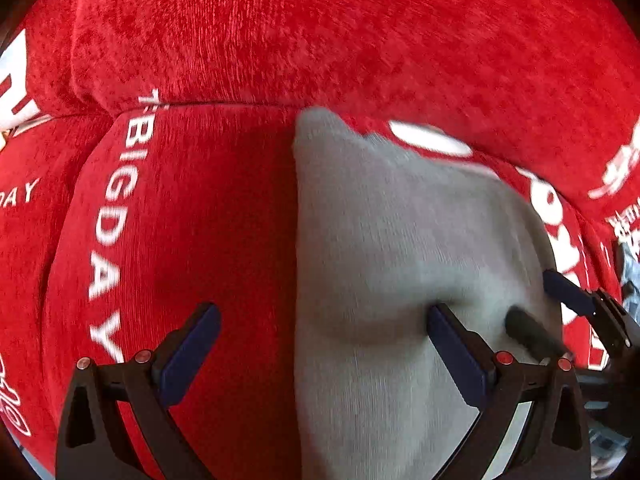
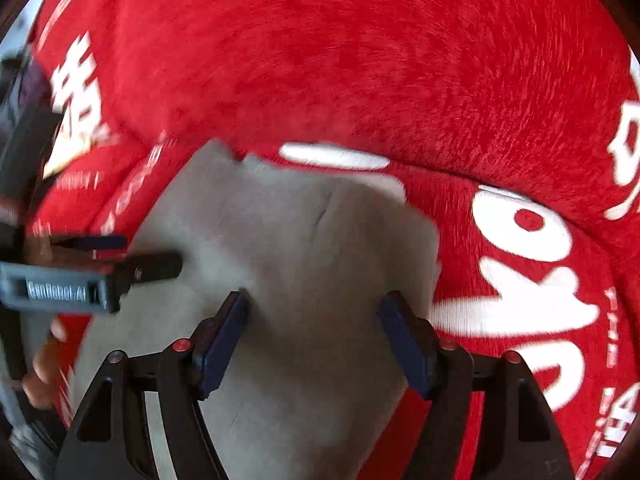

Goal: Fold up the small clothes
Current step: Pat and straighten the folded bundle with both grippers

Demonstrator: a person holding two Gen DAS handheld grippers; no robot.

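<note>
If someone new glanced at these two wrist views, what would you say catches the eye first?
The bright red plush cover with white lettering fills both views, seat and backrest alike. On it lies a pale grey garment, spread flat in the middle of the seat. Both the left gripper and the right gripper hang over the grey cloth with jaws wide apart and nothing clamped between them.

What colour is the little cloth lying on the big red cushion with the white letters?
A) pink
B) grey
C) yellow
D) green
B: the small cloth under both open grippers is plain grey, spread on the red cushion with white lettering.
</note>
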